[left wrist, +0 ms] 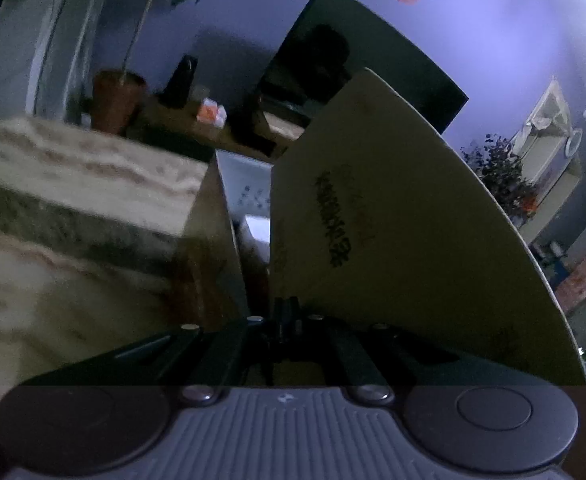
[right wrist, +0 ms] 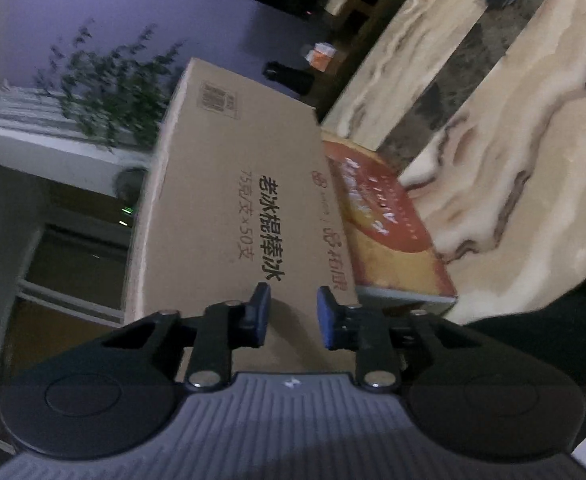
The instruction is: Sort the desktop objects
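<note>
Both grippers (left wrist: 285, 312) (right wrist: 293, 312) tilted down — at carton (right wrist: 233, 200).

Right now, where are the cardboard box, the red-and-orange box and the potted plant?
cardboard box (right wrist: 229, 200): right wrist view, on its printed brown face.
red-and-orange box (right wrist: 389, 232): right wrist view, on its red top panel.
potted plant (left wrist: 115, 100): left wrist view, on its brown pot.

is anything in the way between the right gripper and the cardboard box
Nothing visible. The cardboard box fills the view straight ahead of the right gripper; the red-orange box lies beside it on the marble top, off to the side.
</note>
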Motion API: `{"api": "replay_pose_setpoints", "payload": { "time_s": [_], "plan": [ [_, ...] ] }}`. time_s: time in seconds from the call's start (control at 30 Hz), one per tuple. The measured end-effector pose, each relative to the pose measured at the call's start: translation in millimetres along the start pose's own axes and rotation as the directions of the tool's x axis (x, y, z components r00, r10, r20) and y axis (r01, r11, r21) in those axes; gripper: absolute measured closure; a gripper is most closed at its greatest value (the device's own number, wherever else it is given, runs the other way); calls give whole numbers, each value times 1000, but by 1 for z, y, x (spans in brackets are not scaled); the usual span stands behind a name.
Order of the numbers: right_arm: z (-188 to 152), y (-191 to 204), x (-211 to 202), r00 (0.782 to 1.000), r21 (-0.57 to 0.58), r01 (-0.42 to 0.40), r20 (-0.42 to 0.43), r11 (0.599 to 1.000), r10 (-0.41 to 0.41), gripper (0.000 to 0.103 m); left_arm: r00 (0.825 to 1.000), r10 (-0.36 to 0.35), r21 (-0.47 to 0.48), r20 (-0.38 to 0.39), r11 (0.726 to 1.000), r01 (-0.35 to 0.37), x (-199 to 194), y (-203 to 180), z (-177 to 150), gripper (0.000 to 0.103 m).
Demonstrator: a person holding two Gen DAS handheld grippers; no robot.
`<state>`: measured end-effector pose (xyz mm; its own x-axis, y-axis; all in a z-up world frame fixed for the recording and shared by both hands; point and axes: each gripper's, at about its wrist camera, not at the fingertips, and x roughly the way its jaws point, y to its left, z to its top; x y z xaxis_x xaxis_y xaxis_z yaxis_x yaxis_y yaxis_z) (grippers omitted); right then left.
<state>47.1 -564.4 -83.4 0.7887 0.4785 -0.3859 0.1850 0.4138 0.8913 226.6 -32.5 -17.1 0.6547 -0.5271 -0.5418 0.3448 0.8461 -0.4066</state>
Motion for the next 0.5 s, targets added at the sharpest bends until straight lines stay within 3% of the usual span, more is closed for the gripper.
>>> {"api": "replay_pose_setpoints", "payload": {
  "time_s": [0.07,0.1,0.17,0.3,0.5],
  "plan": [
    [3,7,14,999,-32,39,-15,999,-39,97,1000,24,49,15,998,-25,-1,-5,0,103],
    [5,12,20,998,-54,64,-17,997,-65,99,1000,24,46,15,999,-25,0,-3,1,103],
    [9,20,32,995,-92,101,-4,991,-102,99,1000,22,30,18,999,-22,0,4,3,103],
    [16,27,41,999,-89,43,20,995,-42,99,999,13,12,35,1000,-13,-1,13,9,103],
    [35,60,59,994,-177,105,63,979,-95,99,998,32,19,63,999,-34,5,19,23,103]
  ]
}}
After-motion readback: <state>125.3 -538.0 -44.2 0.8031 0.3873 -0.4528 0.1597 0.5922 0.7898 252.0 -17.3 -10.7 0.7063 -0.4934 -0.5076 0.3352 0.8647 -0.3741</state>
